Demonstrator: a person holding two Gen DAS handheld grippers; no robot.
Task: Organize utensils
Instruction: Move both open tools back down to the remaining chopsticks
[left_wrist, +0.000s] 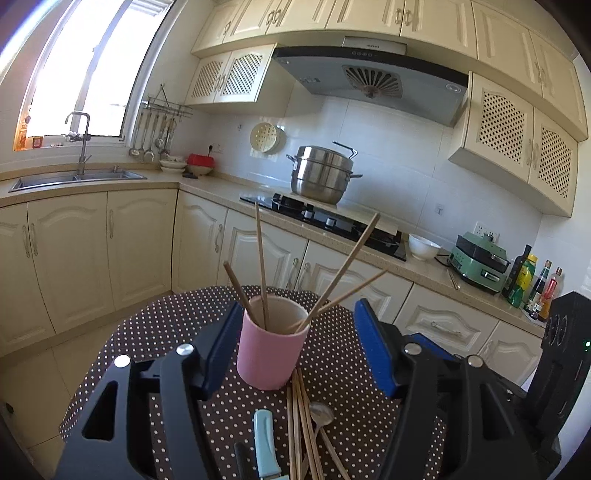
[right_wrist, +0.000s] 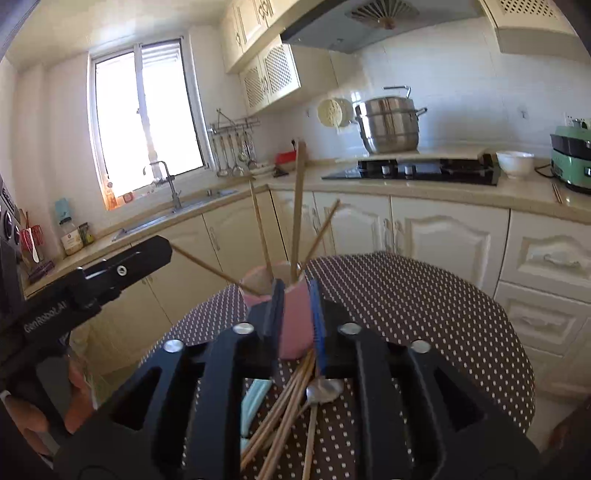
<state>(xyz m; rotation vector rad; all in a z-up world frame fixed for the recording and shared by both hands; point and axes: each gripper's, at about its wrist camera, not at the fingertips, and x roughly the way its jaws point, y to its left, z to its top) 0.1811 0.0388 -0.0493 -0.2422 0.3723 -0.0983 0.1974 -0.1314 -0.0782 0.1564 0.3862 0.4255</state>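
Your pink cup (left_wrist: 271, 350) stands upright on the polka-dot table (left_wrist: 166, 325), holding four wooden chopsticks (left_wrist: 261, 266) splayed outward. Loose chopsticks (left_wrist: 301, 424), a metal spoon (left_wrist: 320, 411) and a light-blue handle (left_wrist: 265, 443) lie just before it. Your left gripper (left_wrist: 295, 343) flanks the cup, parted, pads clear. Your right gripper (right_wrist: 297, 321) stands slightly parted, gripping nothing.

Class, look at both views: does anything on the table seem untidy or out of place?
Yes. Chopsticks, a spoon and a blue-handled tool lie jumbled on the dotted tablecloth, beside the pink cup, which already holds four splayed chopsticks.
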